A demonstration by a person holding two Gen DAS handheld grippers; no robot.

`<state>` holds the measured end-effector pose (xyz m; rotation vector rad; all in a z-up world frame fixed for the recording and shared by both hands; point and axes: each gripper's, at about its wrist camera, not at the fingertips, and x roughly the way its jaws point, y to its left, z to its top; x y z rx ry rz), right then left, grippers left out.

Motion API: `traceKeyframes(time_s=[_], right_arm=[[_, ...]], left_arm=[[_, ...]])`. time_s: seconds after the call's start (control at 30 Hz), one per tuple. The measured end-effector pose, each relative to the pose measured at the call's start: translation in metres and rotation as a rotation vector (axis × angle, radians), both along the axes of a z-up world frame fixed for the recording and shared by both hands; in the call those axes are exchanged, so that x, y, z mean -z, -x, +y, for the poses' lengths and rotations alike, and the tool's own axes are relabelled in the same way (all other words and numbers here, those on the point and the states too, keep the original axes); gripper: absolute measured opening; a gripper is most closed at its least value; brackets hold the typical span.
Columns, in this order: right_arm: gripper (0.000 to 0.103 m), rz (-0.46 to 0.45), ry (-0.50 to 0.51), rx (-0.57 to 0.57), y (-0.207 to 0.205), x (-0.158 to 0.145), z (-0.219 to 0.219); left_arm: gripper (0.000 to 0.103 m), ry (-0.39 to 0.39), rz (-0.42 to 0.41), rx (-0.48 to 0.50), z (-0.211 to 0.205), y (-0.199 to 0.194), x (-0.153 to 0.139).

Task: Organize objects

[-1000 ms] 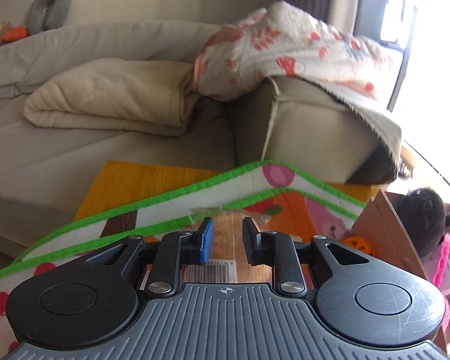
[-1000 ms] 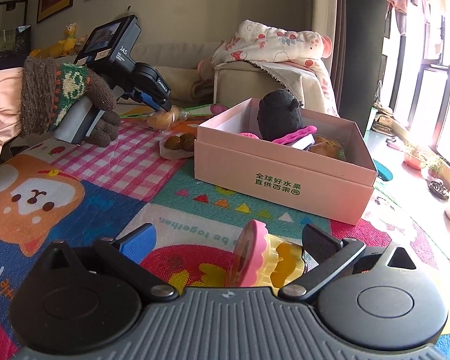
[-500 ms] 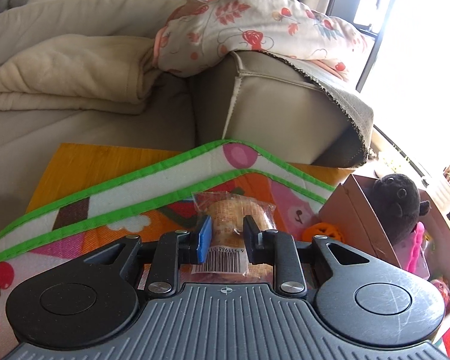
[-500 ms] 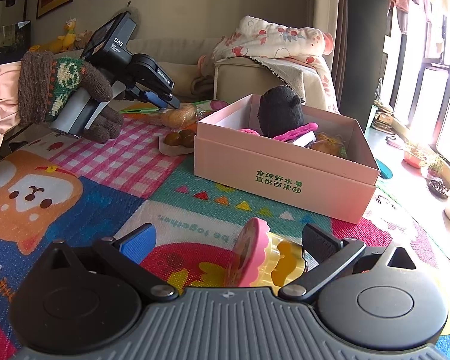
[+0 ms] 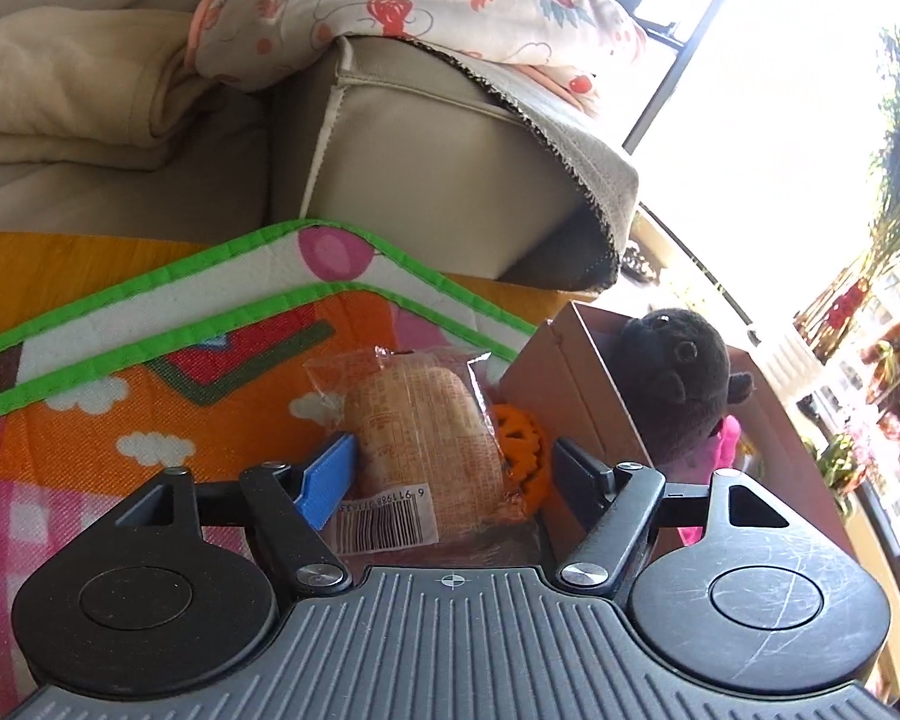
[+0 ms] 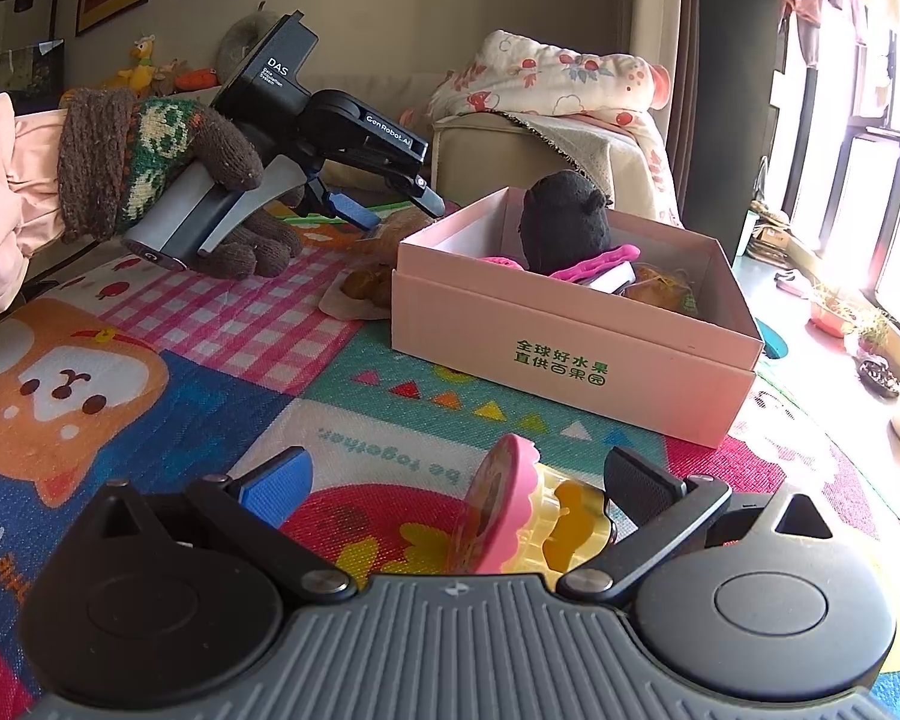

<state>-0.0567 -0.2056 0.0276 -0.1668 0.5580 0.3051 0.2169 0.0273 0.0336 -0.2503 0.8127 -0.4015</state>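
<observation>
Right hand-held gripper (image 6: 457,483), nearest: jaws spread wide, low over the play mat (image 6: 210,396). Pink-and-yellow toy (image 6: 528,525) stands on the mat between the fingers, nearer the black right finger; neither pad seen pressing on it, so nothing grasped.

Pink cardboard box (image 6: 570,354) farther back on the mat, right of centre, green print on its near wall. Inside: black plush toy (image 6: 564,222) at the far left corner, pink plastic piece (image 6: 594,261) lying in front of it, other small items at right too cluttered to tell.

Small tray of brown round snacks (image 6: 366,288) just beside the box's left wall.

Left hand-held gripper (image 5: 455,471), held by a hand in a brown knitted glove (image 6: 210,192), pink sleeve (image 6: 0,180) behind it, pointing downward at the far left of the box. Jaws have just been opening and now stand wide. Wrapped bread bun (image 5: 426,450) lies on the mat between the fingers, barcode end near; blue left pad (image 5: 330,480) close beside the wrapper, black right pad clear of it. Bun not clamped. Orange lattice ball (image 5: 519,450) just right of the bun, against the box's outer wall.

Beige sofa (image 5: 426,168) beyond the mat, floral blanket (image 5: 426,6) over its arm.
</observation>
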Motion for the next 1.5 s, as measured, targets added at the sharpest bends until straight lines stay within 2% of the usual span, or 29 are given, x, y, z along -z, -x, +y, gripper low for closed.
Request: traceKeyframes(time_s=[0.07,0.1,0.17,0.23,0.37,0.4,0.43,0.47,0.5,0.6,0.7,0.87,1.07,1.17,1.27,1.37,1.43,1.5], right_arm=[[0.103,0.0,0.0,-0.003,0.0,0.0,0.0],[0.103,0.0,0.0,-0.003,-0.001,0.0,0.0],[0.103,0.0,0.0,-0.002,-0.001,0.0,0.0],[0.103,0.001,0.001,-0.002,-0.001,0.0,0.0],[0.103,0.019,0.017,0.017,-0.005,0.0,0.001],[0.103,0.064,0.029,0.038,-0.012,0.003,0.002],[0.103,0.159,0.028,0.041,-0.024,0.009,0.0],[0.103,0.207,-0.036,0.045,-0.032,0.009,-0.009],[0.103,0.218,-0.069,0.043,-0.035,0.009,-0.014],[0.103,0.209,-0.021,0.038,-0.031,0.01,-0.008],[0.103,0.207,-0.024,0.04,-0.03,0.009,-0.008],[0.103,0.188,-0.02,0.055,-0.027,0.008,-0.008],[0.103,0.092,-0.028,0.134,-0.018,-0.001,-0.014],[0.103,0.062,0.024,0.145,-0.02,-0.006,-0.012],[0.102,0.075,0.062,0.138,-0.031,-0.008,-0.009],[0.076,0.115,0.065,0.128,-0.045,-0.009,-0.006],[0.037,0.157,0.06,0.131,-0.052,-0.011,-0.004],[0.03,0.179,0.062,0.147,-0.053,-0.013,-0.003]], left_arm=[[0.079,-0.052,0.026,-0.028,-0.007,-0.002,0.007],[0.081,-0.054,0.018,-0.039,-0.007,-0.002,0.01],[0.08,-0.062,-0.011,-0.068,-0.009,0.0,0.011],[0.069,-0.059,-0.031,-0.089,-0.009,0.003,0.01],[0.06,-0.033,-0.039,-0.112,-0.003,0.023,0.0],[0.059,-0.037,-0.05,-0.109,-0.002,0.032,-0.004],[0.059,-0.041,-0.067,-0.106,0.0,0.043,-0.008],[0.059,-0.044,-0.092,-0.101,0.001,0.057,-0.013],[0.059,-0.043,-0.117,-0.09,0.002,0.071,-0.017],[0.058,-0.018,-0.169,-0.053,0.001,0.116,-0.029],[0.058,-0.011,-0.198,-0.002,-0.006,0.152,-0.036],[0.058,0.066,-0.21,0.05,-0.013,0.188,-0.042],[0.058,0.097,-0.208,0.018,-0.003,0.211,-0.049],[0.058,0.108,-0.202,-0.007,0.009,0.217,-0.052],[0.058,0.108,-0.186,-0.038,0.02,0.22,-0.052],[0.058,0.101,-0.181,-0.053,0.026,0.224,-0.053],[0.058,0.096,-0.186,-0.054,0.028,0.228,-0.054],[0.058,0.081,-0.195,-0.045,0.027,0.232,-0.054]])
